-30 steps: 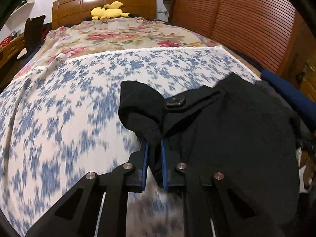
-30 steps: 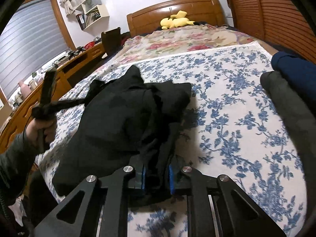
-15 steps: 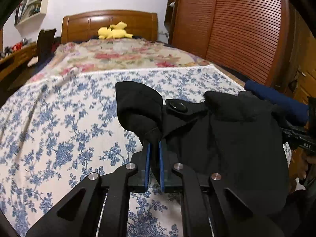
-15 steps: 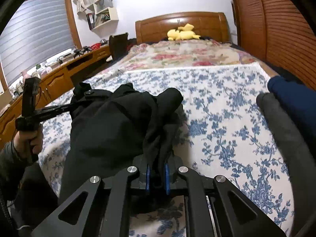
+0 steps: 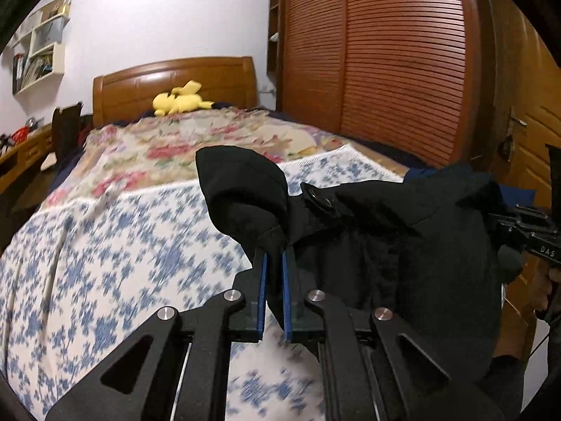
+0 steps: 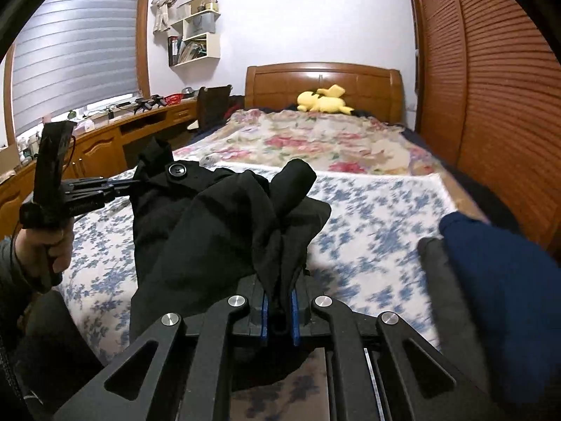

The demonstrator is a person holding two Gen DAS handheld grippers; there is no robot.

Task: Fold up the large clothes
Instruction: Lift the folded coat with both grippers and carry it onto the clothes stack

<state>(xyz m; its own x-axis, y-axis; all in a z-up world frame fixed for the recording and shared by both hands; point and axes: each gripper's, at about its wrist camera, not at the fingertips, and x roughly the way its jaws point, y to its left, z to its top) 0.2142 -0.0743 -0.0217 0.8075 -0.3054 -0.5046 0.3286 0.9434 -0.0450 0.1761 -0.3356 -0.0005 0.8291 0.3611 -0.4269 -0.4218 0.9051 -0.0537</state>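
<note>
Above the bed, between my two grippers, hangs the black coat, thick matte cloth in heavy rumpled folds, a round black button on a tab near its top edge. My left gripper pinches one bunched corner between narrow blue pads; my right gripper clamps another fold. Below lies a blue-flowered sheet, then a rose-patterned quilt, a yellow plush toy and the wooden headboard. Slatted wardrobe doors line one side

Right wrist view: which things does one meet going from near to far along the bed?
right hand-held gripper → black garment → blue-flowered sheet → red-flowered quilt → yellow plush toy → wooden headboard
</note>
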